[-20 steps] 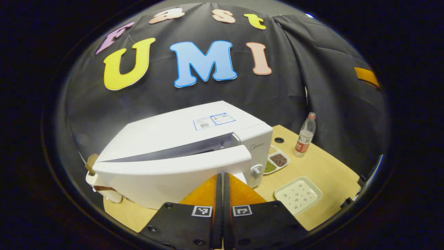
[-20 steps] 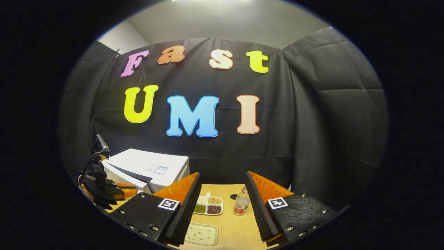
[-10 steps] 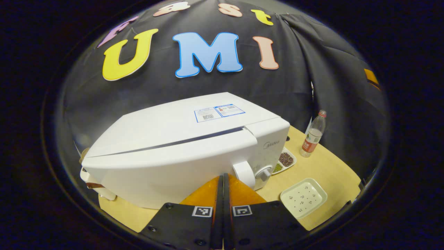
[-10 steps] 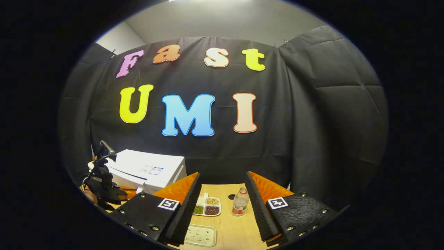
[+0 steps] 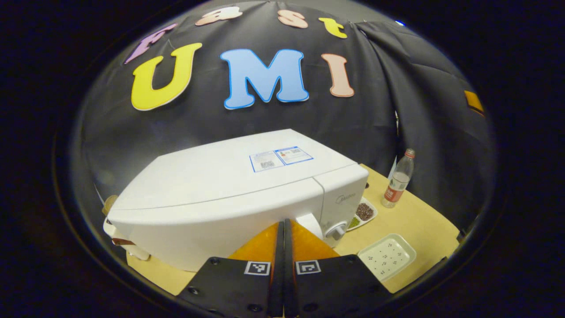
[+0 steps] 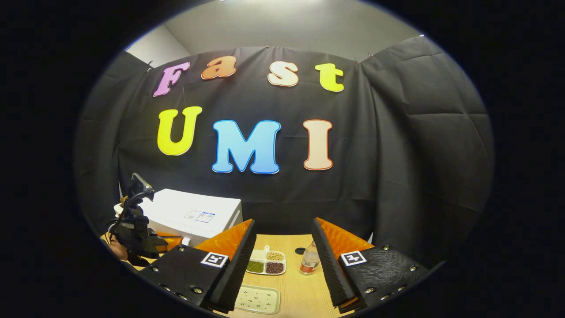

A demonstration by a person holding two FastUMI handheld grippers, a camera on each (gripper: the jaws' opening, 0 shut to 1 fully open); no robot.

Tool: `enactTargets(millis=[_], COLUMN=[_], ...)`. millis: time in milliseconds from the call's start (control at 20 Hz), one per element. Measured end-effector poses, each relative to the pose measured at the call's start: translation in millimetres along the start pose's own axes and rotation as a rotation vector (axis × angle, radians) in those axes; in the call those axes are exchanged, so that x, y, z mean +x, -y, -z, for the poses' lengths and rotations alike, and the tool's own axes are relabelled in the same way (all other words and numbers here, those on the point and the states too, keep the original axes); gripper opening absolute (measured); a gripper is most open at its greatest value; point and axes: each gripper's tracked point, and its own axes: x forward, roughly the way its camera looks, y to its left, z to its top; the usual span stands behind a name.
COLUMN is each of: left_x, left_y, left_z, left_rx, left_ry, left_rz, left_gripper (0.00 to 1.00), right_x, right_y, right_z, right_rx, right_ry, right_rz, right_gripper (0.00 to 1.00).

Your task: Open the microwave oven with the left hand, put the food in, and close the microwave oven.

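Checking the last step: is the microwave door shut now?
Shut. The microwave door sits flush with the body, only a thin seam along its top edge, no gap.

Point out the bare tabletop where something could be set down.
Bare wood lies between the speckled tray and the bottle, ahead of the right hand-held gripper. It is crowded by the microwave, where the divided dish sits beside its knob.

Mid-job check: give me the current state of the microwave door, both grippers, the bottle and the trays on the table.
microwave oven: door shut flush with the front
left gripper: shut, holding nothing, tips at the door front
right gripper: open, empty, above the table
bottle: upright, capped, partly full
divided tray: compartments filled with beans or grains
speckled tray: flat on the table, holding nothing
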Motion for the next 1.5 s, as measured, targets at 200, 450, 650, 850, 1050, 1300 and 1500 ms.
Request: enactTargets(millis=[200,450,650,850,1050,1300,1500], left_x=[-54.7,-166.3,-249.1,-304.9,-326.8,-353.5,-360.1], left_y=[-18.3,-59.6,-79.1,-90.6,-80.1,-90.7,-92.3], left_z=[-64.8,-146.2,-193.0,-210.7,-197.6,-199.5,-201.5], left_rx=[0.005,-0.035,-0.07,-0.04,-0.077,-0.086,-0.094], left_ry=[0.137,0.331,0.441,0.517,0.521,0.57,0.576], left_rz=[-0.037,-0.135,-0.171,-0.194,-0.105,-0.095,-0.129], left_gripper=[0.07,0.1,0.33,0.95,0.95,0.95,0.94], right_x=[-8.8,-23.3,-33.7,-50.8,-75.3,-96.2,-96.7], right_y=[-18.2,-50.2,-79.4,-104.3,-124.9,-141.9,-146.5], right_z=[-20.4,-56.7,-83.3,-101.2,-106.2,-105.9,-108.0], right_rx=[0.012,0.029,0.049,0.039,0.027,0.018,0.036], right_ry=[0.043,0.099,0.111,0.132,0.139,0.132,0.136], right_rz=[-0.016,-0.055,-0.09,-0.107,-0.09,-0.068,-0.097], right_gripper=[0.78,0.77,0.77,0.77,0.77,0.77,0.77])
